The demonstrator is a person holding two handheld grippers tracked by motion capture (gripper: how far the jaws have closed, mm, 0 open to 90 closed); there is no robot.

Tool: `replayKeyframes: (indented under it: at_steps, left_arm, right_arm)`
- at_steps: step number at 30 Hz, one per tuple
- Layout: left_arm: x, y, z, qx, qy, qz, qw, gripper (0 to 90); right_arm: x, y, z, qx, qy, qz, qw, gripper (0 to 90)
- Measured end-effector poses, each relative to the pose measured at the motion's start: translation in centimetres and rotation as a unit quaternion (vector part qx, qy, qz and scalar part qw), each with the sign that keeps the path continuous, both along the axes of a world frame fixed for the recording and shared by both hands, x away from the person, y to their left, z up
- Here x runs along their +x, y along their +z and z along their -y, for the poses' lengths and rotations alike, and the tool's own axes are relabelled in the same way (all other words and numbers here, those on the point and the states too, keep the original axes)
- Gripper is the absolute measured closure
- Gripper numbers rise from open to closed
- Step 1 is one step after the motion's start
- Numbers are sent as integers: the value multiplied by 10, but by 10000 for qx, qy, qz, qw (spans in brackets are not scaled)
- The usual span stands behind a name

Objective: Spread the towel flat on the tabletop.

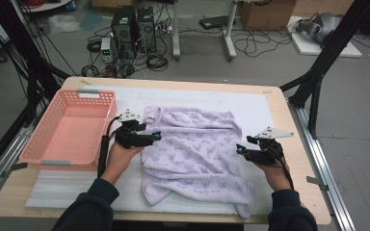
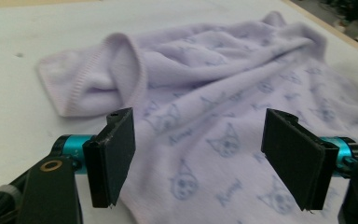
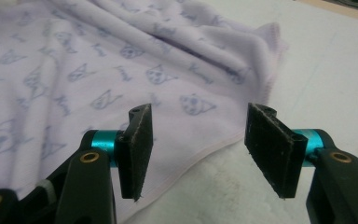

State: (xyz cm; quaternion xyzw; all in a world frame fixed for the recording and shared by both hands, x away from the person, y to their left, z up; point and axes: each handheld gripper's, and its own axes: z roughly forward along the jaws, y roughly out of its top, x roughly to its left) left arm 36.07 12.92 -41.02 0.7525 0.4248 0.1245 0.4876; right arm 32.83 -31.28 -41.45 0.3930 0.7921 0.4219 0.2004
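Note:
A pale lilac garment [image 1: 192, 149] printed with small cat faces lies spread and rumpled on the white mat. My left gripper [image 1: 157, 136] hovers at its left edge, pointing right, jaws open with nothing pressed between them. In the left gripper view the lilac garment [image 2: 223, 107] lies under and beyond the open left gripper [image 2: 200, 154], a ribbed cuff curling at the left. My right gripper [image 1: 240, 149] sits at the cloth's right edge, pointing left, also open. In the right gripper view the garment's hem [image 3: 205, 154] runs below the open right gripper [image 3: 198, 149].
A pink plastic basket [image 1: 43, 142] stands at the table's left side, close to my left hand. The white mat [image 1: 255, 103] covers most of the wooden table [image 1: 298, 159]. Black frame posts, cables and computer towers stand on the floor beyond the far edge.

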Motion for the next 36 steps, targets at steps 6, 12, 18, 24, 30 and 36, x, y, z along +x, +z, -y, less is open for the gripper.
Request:
replayKeyframes:
  at_steps: [6, 12, 18, 24, 30, 36]
  left_arm:
    - [-16, -17, 1, 223, -150, -88, 9996, 262]
    - [-25, -25, -2, 338, -229, -113, 9991, 269]
    - [-28, -27, 2, 497, -266, -117, 9983, 267]
    - [-32, -36, 9, 923, -367, -323, 9945, 297]
    - [-38, -36, 14, 1310, -347, 17, 9908, 501]
    - [-39, -37, 16, 1270, -476, 116, 9907, 837]
  right_arm:
    - [-7, -2, -4, 36, 226, -110, 9997, 421]
    - [-7, -2, -5, 89, 96, -73, 9999, 419]
    - [-7, -1, -9, 139, 61, -133, 9998, 417]
    - [-11, -7, -13, -152, 177, -416, 9989, 417]
    - [-9, -19, -22, -505, 341, -710, 9956, 421]
    - [-5, -29, -17, -528, 300, -843, 9946, 509]
